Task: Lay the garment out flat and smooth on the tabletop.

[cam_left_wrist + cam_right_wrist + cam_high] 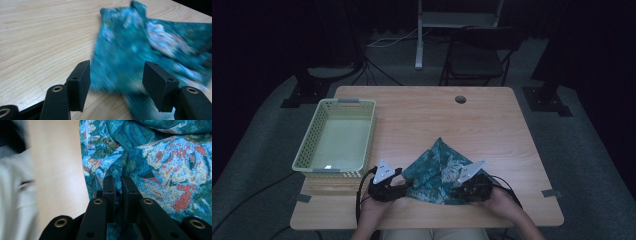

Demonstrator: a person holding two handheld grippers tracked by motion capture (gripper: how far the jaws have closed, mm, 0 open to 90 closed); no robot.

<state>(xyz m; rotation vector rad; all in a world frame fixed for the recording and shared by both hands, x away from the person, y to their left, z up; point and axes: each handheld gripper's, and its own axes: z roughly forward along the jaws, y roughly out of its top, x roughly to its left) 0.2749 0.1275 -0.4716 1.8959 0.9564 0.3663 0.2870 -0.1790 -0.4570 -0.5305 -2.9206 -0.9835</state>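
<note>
A teal cloth with a floral print lies crumpled near the front edge of the wooden table. At the cloth's left corner my left gripper stands open. In the left gripper view its jaws straddle the near edge of the cloth without pressing it, so my left gripper holds nothing. My right gripper is at the cloth's front right edge. In the right gripper view its two jaws are almost together, and my right gripper pinches a fold of the cloth.
A pale green perforated basket stands on the table's left side. There is a round cable hole near the far edge, and tape strips mark the front corners. A chair stands beyond the table.
</note>
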